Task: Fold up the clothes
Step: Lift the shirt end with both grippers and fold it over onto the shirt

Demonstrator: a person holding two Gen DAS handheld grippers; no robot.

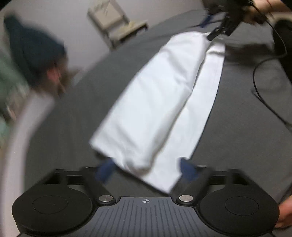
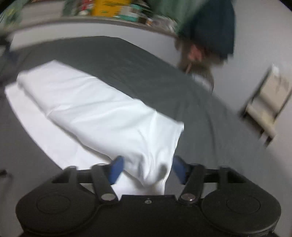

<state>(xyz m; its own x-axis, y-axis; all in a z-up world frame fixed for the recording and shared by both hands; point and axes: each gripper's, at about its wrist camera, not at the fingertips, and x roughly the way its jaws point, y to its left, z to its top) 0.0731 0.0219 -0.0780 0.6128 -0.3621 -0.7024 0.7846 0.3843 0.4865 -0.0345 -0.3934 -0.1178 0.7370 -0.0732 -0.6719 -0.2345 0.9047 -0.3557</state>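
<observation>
Here, both views are smeared by motion blur, so fine detail is lost.

Garment: a white cloth [image 1: 157, 102] is lying folded lengthwise into a long strip on the grey sheet [image 1: 237, 136], with a puffier upper layer resting on a flatter lower layer that is showing along one long edge.

Left gripper: the left gripper [image 1: 146, 168] is sitting with its blue pads [image 1: 105, 169] spread wide; one narrow end of the cloth is lying between them, and neither pad is pressing on it.

Right gripper: the right gripper [image 2: 147, 170] is likewise standing open, blue fingertips [image 2: 116, 169] apart, with the other narrow end of the cloth [image 2: 94, 109] bulging up between them; whether the fabric is brushing a pad, the blur is hiding.

Across the cloth: in the left wrist view the right gripper is showing at the far end of the strip, a hand [image 1: 262, 11] gripping it and a black cable [image 1: 262, 78] trailing over the sheet.

Background: a folding chair [image 1: 116, 23] is standing against the pale wall; a dark blue garment [image 2: 213, 27] is hanging nearby; a cluttered shelf [image 2: 102, 9] is running along the wall.
</observation>
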